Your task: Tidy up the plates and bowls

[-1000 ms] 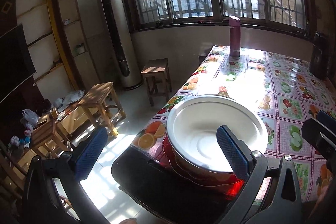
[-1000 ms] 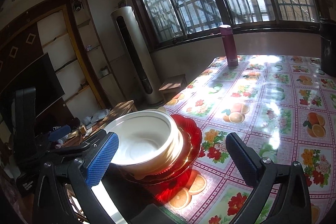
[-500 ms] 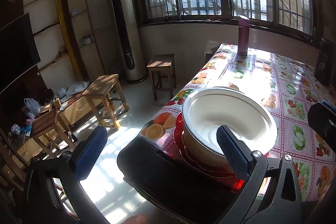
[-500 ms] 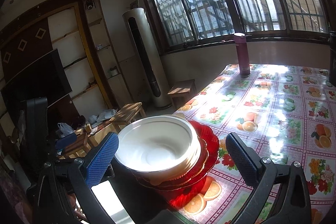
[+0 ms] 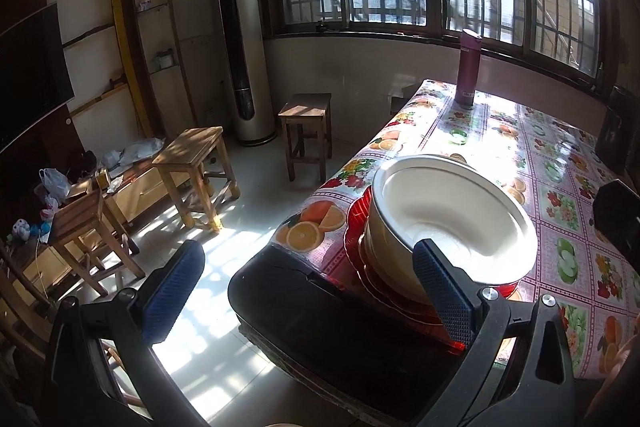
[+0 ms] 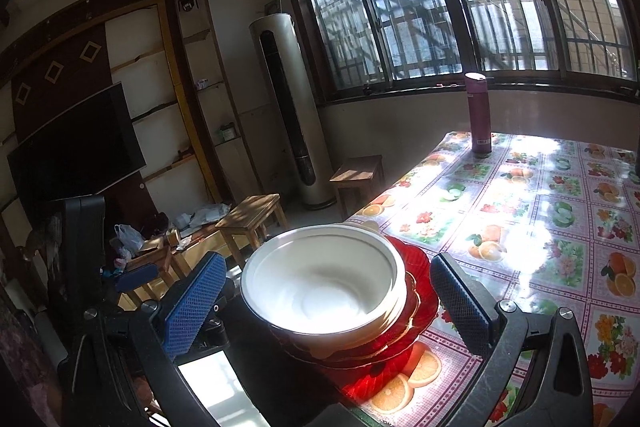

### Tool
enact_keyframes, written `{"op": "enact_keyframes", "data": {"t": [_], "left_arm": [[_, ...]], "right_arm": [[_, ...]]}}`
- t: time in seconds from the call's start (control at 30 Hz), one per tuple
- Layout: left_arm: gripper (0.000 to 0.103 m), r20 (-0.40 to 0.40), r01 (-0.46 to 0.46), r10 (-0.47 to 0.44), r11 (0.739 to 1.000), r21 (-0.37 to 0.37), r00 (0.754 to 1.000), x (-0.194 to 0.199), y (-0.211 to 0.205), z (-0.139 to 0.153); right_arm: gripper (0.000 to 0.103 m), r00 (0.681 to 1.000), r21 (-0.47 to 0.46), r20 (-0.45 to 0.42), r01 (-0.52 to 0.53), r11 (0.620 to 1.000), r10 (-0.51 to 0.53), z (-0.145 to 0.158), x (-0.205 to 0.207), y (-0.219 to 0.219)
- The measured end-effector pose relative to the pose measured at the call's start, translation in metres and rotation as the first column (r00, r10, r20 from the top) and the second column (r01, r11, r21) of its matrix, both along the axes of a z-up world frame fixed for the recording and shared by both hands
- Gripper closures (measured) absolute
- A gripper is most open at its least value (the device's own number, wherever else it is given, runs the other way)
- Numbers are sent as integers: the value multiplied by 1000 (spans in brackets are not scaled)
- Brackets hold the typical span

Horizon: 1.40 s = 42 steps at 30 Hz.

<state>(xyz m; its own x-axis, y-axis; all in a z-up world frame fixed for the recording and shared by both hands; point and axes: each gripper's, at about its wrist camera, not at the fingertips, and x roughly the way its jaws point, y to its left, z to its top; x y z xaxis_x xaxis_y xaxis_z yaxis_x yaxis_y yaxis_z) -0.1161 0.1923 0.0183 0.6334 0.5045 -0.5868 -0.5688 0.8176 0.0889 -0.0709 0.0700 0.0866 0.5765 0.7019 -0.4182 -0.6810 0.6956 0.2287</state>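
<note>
A white bowl (image 5: pixel 452 219) (image 6: pixel 320 287) sits upright on top of stacked red glass plates (image 5: pixel 356 227) (image 6: pixel 416 267) at the near left corner of the table. My left gripper (image 5: pixel 306 287) is open and empty, left of the stack over the table's edge, with its right finger (image 5: pixel 440 291) in front of the bowl. My right gripper (image 6: pixel 328 291) is open too. In its view the bowl lies between the two blue pads (image 6: pixel 196 299), and I see no contact. The left gripper (image 6: pixel 132 277) shows at that view's left.
The table wears a fruit-pattern cloth (image 5: pixel 560 195) (image 6: pixel 540 211). A purple flask (image 5: pixel 468 71) (image 6: pixel 480 115) stands at its far end. A black object (image 5: pixel 320 327) lies at the near corner below the stack. Wooden stools (image 5: pixel 192 155) and a tall white air conditioner (image 5: pixel 236 39) stand on the floor to the left.
Both views have drawn back and risen a little. In the right wrist view the bowl has shifted to between the fingers; in the left view it has shifted right. Both grippers stayed open.
</note>
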Motion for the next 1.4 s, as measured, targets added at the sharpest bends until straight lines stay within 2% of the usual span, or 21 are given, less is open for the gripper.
{"op": "enact_keyframes", "data": {"t": [0.47, 0.67, 1.0, 1.13, 1.3, 1.4], "left_arm": [[0, -36, -20, 18, 999, -38, 999, -6, 12, -9], [0, -38, -12, 11, 1000, -19, 999, -8, 4, -6], [0, -58, 29, -28, 1000, 7, 998, -3, -16, -2], [0, -60, 35, -34, 999, 15, 998, -1, -19, 0], [0, -54, 41, -38, 997, 62, 998, 0, -29, 2], [0, -41, 58, -56, 997, 52, 998, 0, -29, 3]], "right_arm": [[0, 999, -64, -24, 40, 997, -42, -25, 6, 3], [0, 998, -64, -22, 58, 996, -59, -31, 6, -7], [0, 996, -21, -15, 91, 996, -92, -22, 9, -32], [0, 996, -18, -6, 85, 996, -85, -19, 6, -33], [0, 997, -28, 2, 74, 997, -74, -19, 4, -29], [0, 997, -34, 5, 76, 997, -76, -20, 6, -29]]}}
